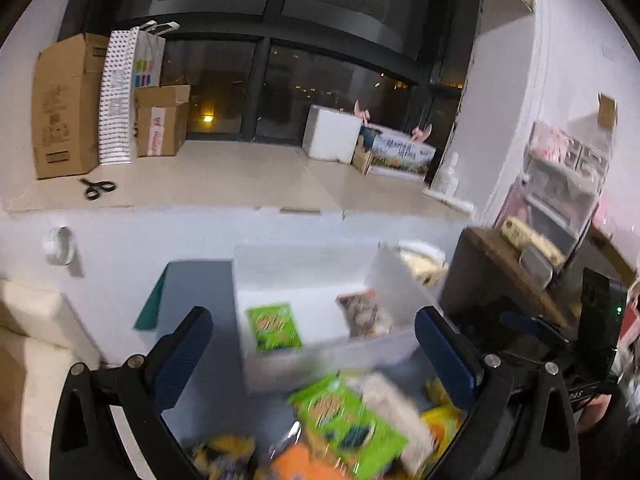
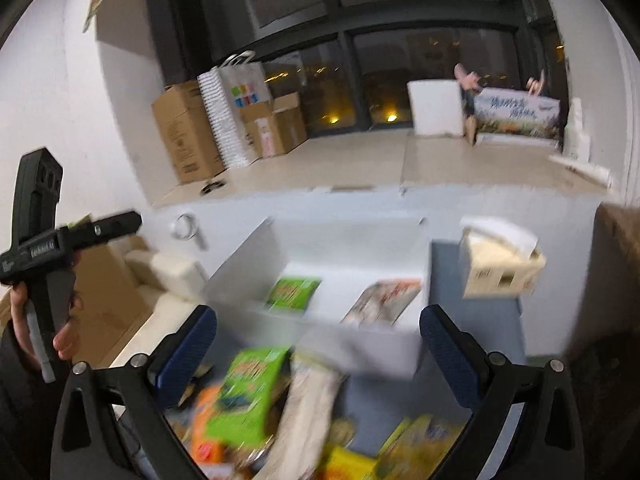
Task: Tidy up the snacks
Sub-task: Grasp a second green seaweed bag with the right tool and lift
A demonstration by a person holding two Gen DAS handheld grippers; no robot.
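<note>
Black tongs (image 1: 314, 354), blue ribbed pads (image 1: 184, 356), silver screws.

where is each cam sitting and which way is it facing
Left wrist: on the left gripper, open, tilted down over the snack pile toward the white box and window; the right gripper shows at right.
Right wrist: on the right gripper, open, facing the same way; a hand holding the left gripper shows at left.
Shared: box, green packet in it, pile, scissors, cartons.
</note>
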